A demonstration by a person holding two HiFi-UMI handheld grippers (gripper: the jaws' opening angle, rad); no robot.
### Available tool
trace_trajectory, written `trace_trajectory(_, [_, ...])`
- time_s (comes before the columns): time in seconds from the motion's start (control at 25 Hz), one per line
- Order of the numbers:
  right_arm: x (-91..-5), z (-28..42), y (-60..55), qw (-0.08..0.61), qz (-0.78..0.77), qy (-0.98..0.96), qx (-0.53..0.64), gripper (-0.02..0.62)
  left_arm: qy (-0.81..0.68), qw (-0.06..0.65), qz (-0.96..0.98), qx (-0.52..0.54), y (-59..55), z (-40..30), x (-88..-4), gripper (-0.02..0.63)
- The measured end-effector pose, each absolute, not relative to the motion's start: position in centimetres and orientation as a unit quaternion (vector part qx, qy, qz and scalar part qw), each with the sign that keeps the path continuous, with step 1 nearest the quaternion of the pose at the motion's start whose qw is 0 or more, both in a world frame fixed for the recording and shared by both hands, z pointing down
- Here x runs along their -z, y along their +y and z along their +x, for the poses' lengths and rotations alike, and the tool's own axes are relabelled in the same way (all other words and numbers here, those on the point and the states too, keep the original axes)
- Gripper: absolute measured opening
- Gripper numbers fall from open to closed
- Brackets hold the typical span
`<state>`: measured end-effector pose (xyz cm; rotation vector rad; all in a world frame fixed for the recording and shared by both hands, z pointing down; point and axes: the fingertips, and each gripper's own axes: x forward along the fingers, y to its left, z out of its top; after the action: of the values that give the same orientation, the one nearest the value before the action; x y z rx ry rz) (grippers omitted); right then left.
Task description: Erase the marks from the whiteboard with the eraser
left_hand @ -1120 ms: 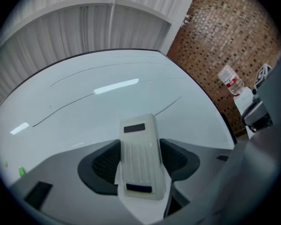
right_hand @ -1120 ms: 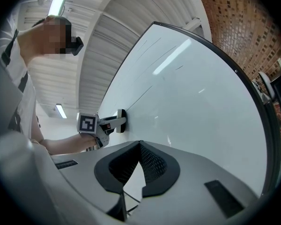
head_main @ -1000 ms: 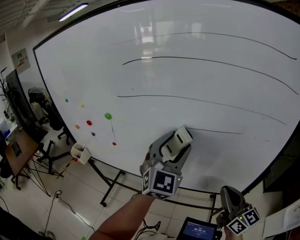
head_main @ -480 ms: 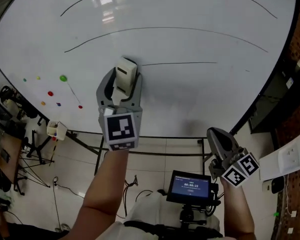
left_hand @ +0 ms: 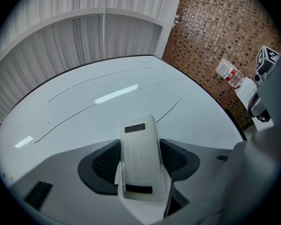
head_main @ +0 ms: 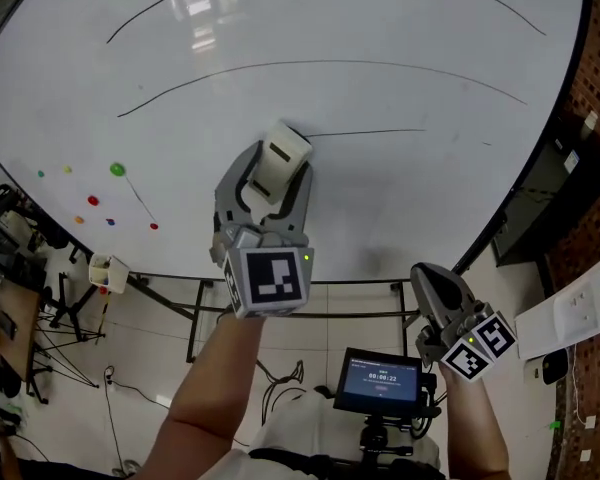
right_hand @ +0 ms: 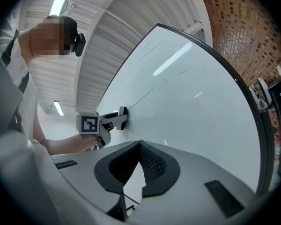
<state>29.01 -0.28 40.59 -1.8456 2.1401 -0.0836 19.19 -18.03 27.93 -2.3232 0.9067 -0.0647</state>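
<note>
A white eraser (head_main: 282,160) is flat against the whiteboard (head_main: 400,198), and my left gripper (head_main: 276,173) is shut on it. It sits just left of a short black line (head_main: 365,132); longer curved black lines (head_main: 320,64) run above. In the left gripper view the eraser (left_hand: 139,158) fills the gap between the jaws, with thin lines (left_hand: 171,109) ahead of it. My right gripper (head_main: 432,286) hangs low at the right, away from the board, jaws together and holding nothing. The right gripper view shows its shut jaws (right_hand: 139,162) and, beyond them, the left gripper (right_hand: 107,121) with the eraser (right_hand: 123,111) on the board.
Several coloured magnets (head_main: 117,169) dot the board's lower left. A small screen (head_main: 383,381) stands on a mount below, between my arms. The board's stand (head_main: 195,313) is on the floor; a brick wall (head_main: 595,58) is at the right. A bottle (left_hand: 229,74) stands by that wall.
The head view has tilted down, so the board sits higher in frame. My left gripper with the eraser has shifted a little right, closer to the short line's left end. The right gripper has hardly moved.
</note>
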Motion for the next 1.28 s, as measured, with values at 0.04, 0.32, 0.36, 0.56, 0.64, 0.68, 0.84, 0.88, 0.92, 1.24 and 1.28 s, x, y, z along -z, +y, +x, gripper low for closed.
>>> trace_trajectory(0.04, [-40.7, 29.0, -0.1, 0.156, -0.647, 0.746, 0.031, 0.028, 0.339, 0.324, -0.883, 0.029, -17.8, 19.3, -28.1, 0.284])
trace_trajectory(0.32, [-40.1, 28.6, -0.3, 0.152, -0.653, 0.741, 0.033, 0.028, 0.299, 0.335, -0.893, 0.034, -17.5, 19.2, -28.1, 0.284])
trace_trajectory(0.36, [-40.0, 28.5, -0.4, 0.152, -0.653, 0.741, 0.031, 0.028, 0.306, 0.321, -0.896, 0.024, -17.8, 18.8, -27.7, 0.284])
trace_trajectory(0.56, [-39.9, 28.8, 0.0, 0.152, -0.661, 0.734, 0.030, 0.028, 0.346, 0.305, -0.886, -0.040, -18.9, 17.4, -25.2, 0.284])
trace_trajectory(0.64, [-40.0, 29.1, 0.4, 0.152, -0.666, 0.730, 0.031, 0.028, 0.349, 0.298, -0.887, -0.048, -18.7, 17.8, -25.2, 0.283])
trace_trajectory(0.68, [-40.1, 29.3, 0.7, 0.153, -0.668, 0.728, 0.032, 0.028, 0.347, 0.296, -0.889, -0.045, -18.4, 18.1, -25.4, 0.284])
trace_trajectory(0.84, [-40.5, 29.9, 1.3, 0.154, -0.677, 0.719, 0.035, 0.028, 0.319, 0.318, -0.893, -0.002, -16.5, 20.7, -27.5, 0.284])
trace_trajectory(0.88, [-40.5, 29.9, 1.4, 0.154, -0.678, 0.717, 0.035, 0.028, 0.305, 0.333, -0.892, 0.010, -16.0, 21.5, -28.1, 0.284])
trace_trajectory(0.92, [-40.5, 30.0, 1.4, 0.154, -0.680, 0.716, 0.035, 0.028, 0.290, 0.346, -0.892, 0.021, -15.5, 22.2, -28.7, 0.284])
trace_trajectory(1.24, [-39.9, 29.5, 1.9, 0.152, -0.689, 0.708, 0.030, 0.028, 0.295, 0.331, -0.896, -0.001, -16.1, 20.6, -27.5, 0.284])
trace_trajectory(1.28, [-39.8, 29.4, 2.0, 0.152, -0.690, 0.707, 0.028, 0.028, 0.310, 0.325, -0.893, -0.010, -16.7, 19.7, -26.8, 0.284])
